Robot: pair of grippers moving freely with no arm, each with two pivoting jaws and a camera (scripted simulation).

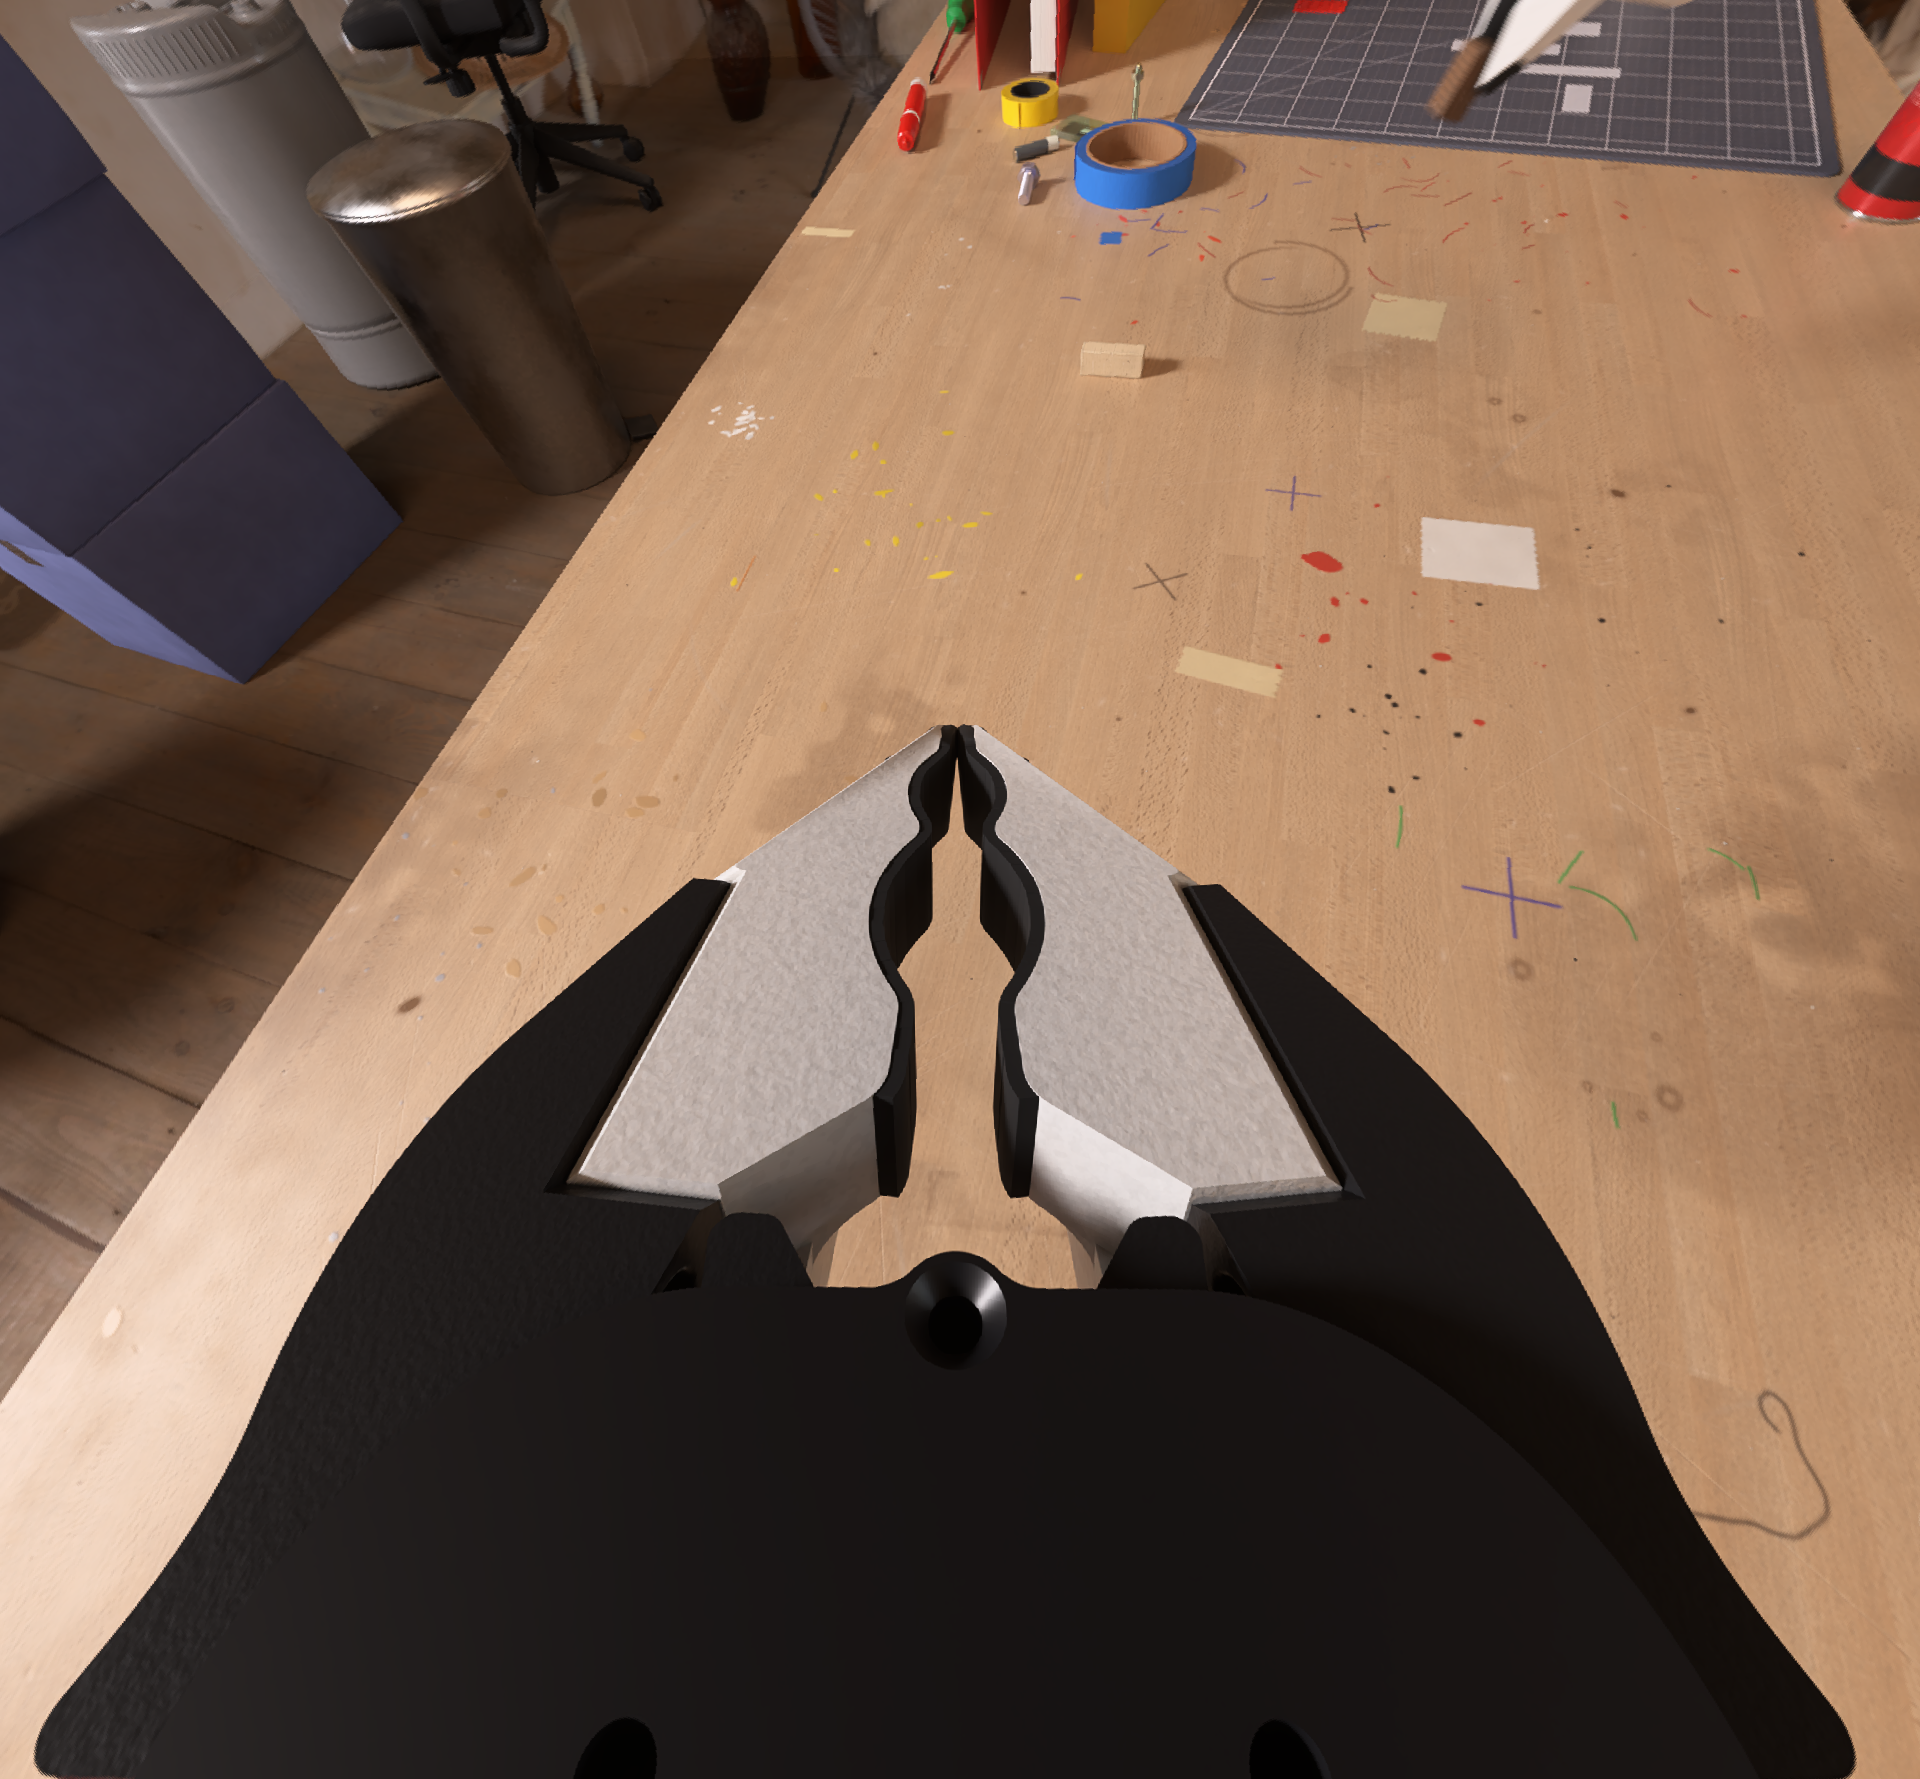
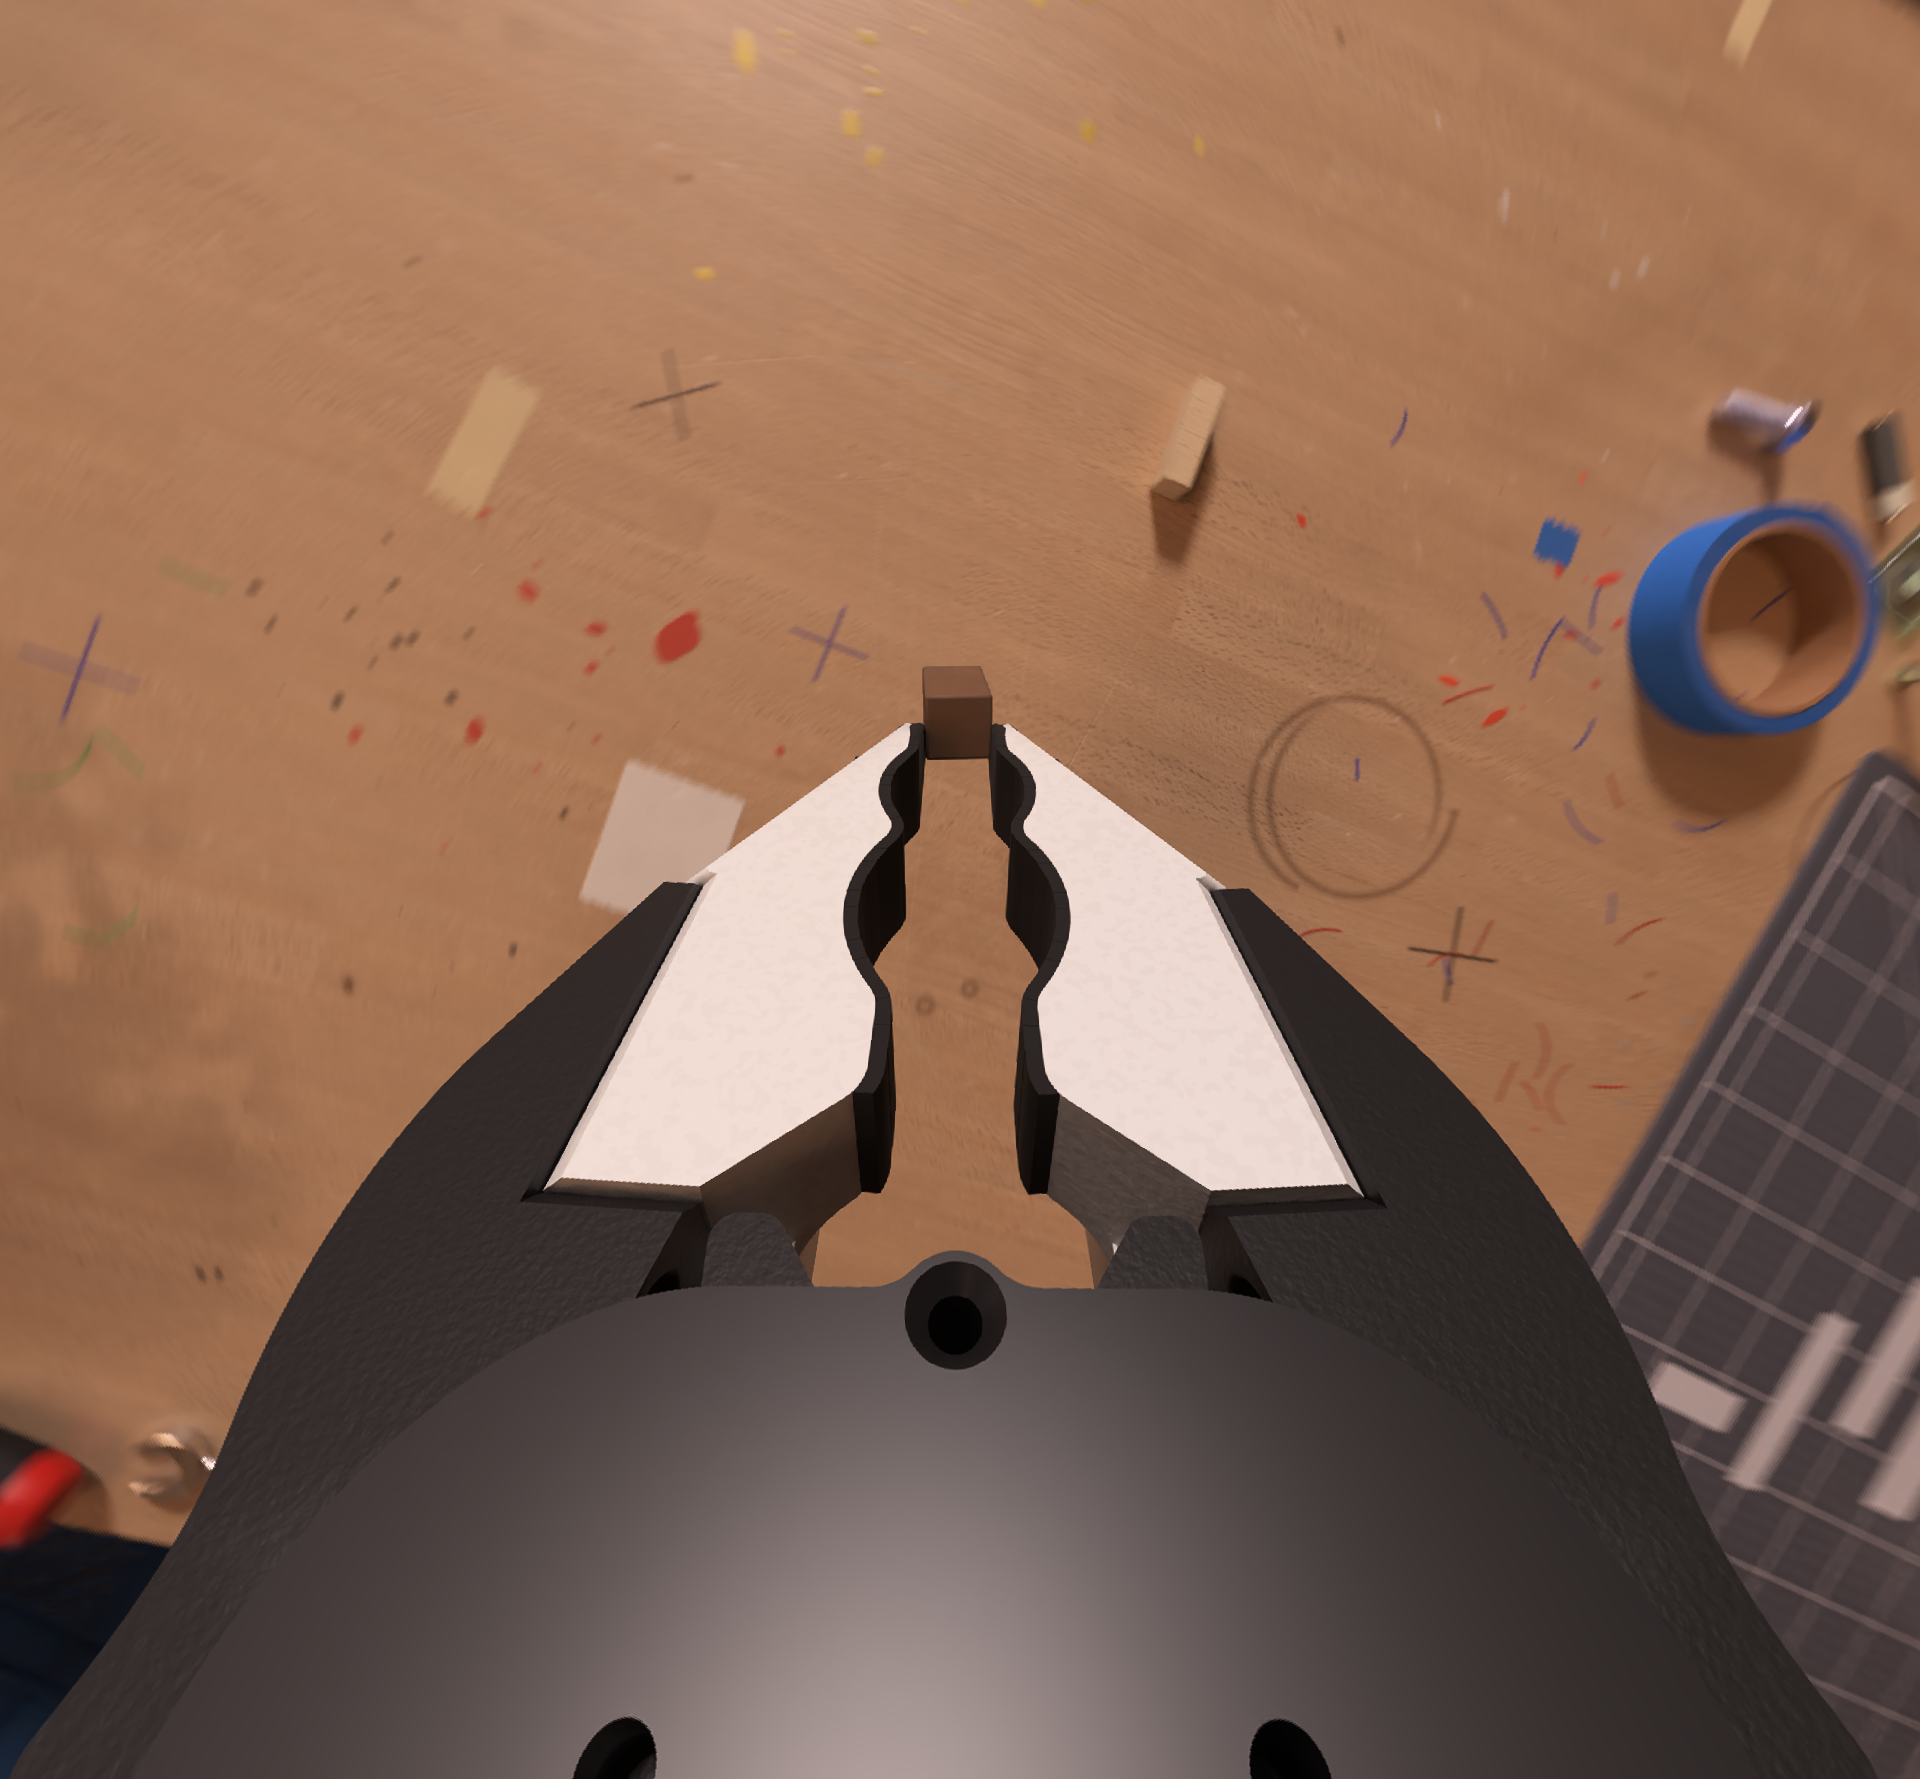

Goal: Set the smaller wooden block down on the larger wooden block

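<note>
Blue tape roll (image 2: 1756, 623) lies beside larger block (image 2: 1190, 439).

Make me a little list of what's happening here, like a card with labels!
small block: dark brown cube, held above the table
held by: right gripper, jaws shut on it
big block: pale, lying on the table, nothing on it
left gripper: jaws shut, holding nothing
nearby: blue tape roll, grey mat
</note>
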